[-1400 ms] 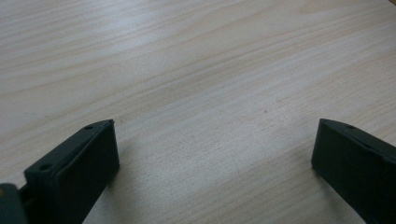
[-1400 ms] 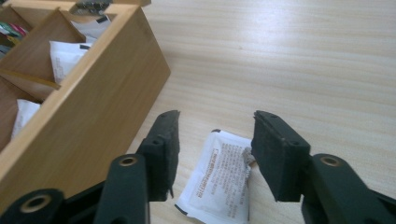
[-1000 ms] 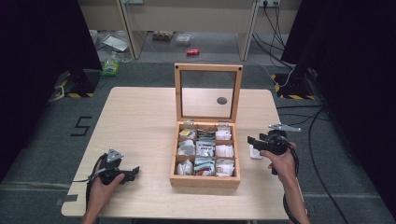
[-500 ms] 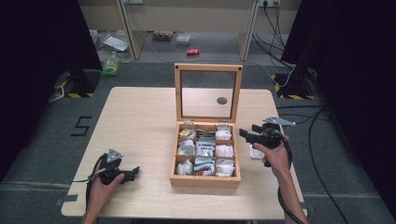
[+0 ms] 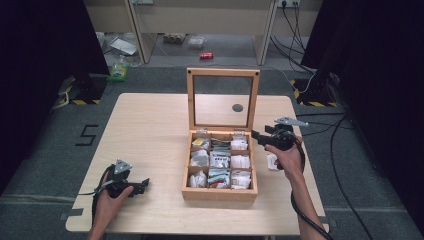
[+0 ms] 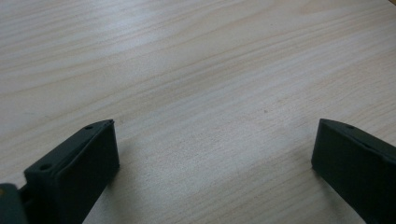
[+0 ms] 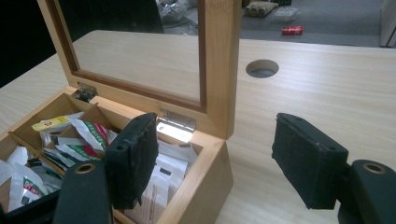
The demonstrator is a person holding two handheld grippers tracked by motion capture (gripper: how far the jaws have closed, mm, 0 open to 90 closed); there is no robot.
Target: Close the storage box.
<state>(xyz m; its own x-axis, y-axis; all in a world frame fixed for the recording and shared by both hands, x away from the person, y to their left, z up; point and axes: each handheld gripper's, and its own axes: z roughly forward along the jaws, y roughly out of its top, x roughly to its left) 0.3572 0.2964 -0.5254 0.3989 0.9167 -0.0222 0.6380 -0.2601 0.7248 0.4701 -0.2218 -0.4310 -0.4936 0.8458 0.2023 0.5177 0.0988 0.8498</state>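
**Operator:** Jaws on my right gripper stand wide apart and have just been opening; nothing is between them. In the right gripper view one jaw hangs over the near right corner of the wooden box, the other over bare table outside the box wall. No pad touches the wood.

**Observer:** Where does the box sit?

**Operator:** Middle of the table, towards my side, its front wall near the table's front edge in the high view. The glass-paned lid stands upright at the back on its hinges. Sachets fill the compartments.

**Observer:** Room on the right?

**Operator:** A strip of bare tabletop runs between the box's right wall and the table's right edge; my right hand is over it. A small white packet lies there too, just beside that hand. Beyond the lid a round cable hole sits in the tabletop, well apart from the jaws.

**Observer:** And the left?

**Operator:** My left gripper rests low near the front left corner of the table, well apart from the box. Its jaws are spread wide with bare wood grain between them, holding nothing. Open tabletop lies between it and the box's left wall.
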